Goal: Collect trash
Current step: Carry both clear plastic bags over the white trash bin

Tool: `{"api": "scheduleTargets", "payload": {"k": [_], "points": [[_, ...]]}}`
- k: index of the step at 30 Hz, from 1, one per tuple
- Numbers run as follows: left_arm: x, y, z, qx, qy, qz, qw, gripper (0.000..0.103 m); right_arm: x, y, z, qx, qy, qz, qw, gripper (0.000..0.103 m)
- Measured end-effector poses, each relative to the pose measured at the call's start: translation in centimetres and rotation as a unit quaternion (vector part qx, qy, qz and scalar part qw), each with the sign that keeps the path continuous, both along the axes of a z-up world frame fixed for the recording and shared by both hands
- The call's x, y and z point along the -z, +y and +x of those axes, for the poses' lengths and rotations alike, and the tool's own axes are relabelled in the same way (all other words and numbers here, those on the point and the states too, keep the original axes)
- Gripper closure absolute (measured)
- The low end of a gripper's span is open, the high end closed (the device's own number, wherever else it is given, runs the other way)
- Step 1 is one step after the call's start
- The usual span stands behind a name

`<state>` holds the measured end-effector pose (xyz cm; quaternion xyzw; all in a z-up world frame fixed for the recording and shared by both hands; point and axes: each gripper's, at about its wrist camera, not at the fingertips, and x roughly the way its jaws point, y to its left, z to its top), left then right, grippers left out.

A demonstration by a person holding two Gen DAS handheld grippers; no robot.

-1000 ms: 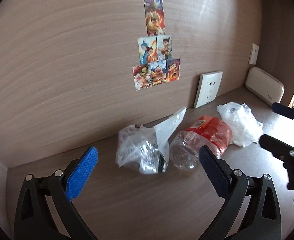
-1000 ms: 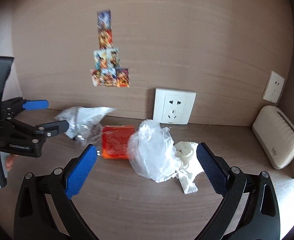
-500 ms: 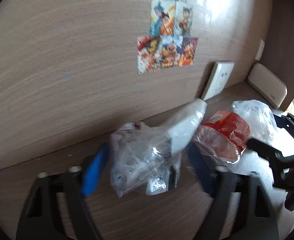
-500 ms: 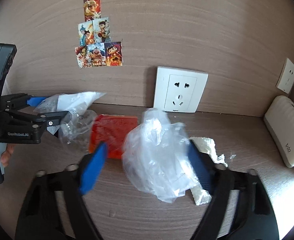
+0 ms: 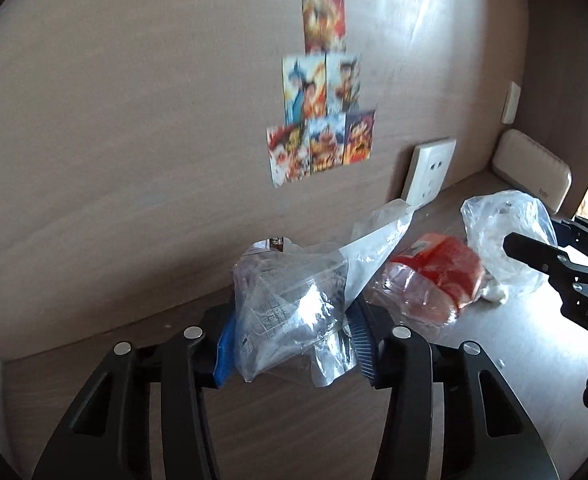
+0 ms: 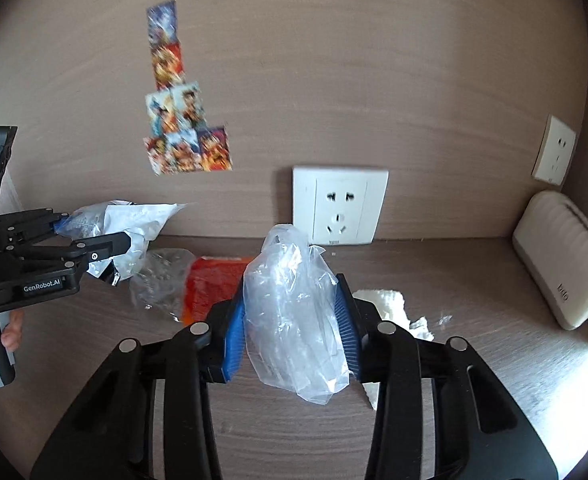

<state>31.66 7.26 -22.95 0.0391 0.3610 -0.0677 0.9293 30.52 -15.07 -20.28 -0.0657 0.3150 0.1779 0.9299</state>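
A: Gripping already? Left gripper (image 5: 291,342)?

B: Yes, fingers clenched on a clear plastic wrapper (image 5: 294,300), crumpled, lifted just above the desk (image 5: 273,432), near the back wall.

A: Right gripper (image 6: 291,336)?

B: Fingers clamped on a clear plastic bag (image 6: 294,316), both blue pads pressing its sides. Bag bottom hangs close to the desk; contact unclear.

A: Other trash?

B: Crushed bottle with a red label (image 5: 434,280) lies on the desk between the two bundles. White tissue (image 6: 386,304) sits on the desk just right of the bag, partly hidden by the finger.

A: Background?

B: Wall socket (image 6: 340,204), stickers (image 6: 181,136), white box (image 6: 562,256) at right.
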Motion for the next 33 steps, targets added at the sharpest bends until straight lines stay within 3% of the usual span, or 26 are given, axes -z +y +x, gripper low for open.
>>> {"api": "scheduleTargets", "payload": {"k": [6,11,23,33], "points": [[-3.3,-0.5,-2.4,-0.003,-0.016,-0.003,0.9999,0.055,-2.9,-1.5,-2.2,0.002,-0.019,0.008,1.000,0.061],[-5.7,-3.3,-4.3,0.017,-0.028,-0.012,0.9994,0.056,-6.0,-3.4,-5.5,0.013,-0.038,0.016,0.999,0.062],[-9.4,-14.5,-10.4,0.115,-0.043,-0.024,0.9922,0.055,-11.4,-9.3,-15.1,0.055,-0.070,0.032,0.995,0.061],[-10.1,-25.0,-18.0,0.220,-0.033,-0.023,0.9747,0.055,-13.5,-16.9,-24.4,0.136,-0.083,0.047,0.986,0.061]]}}
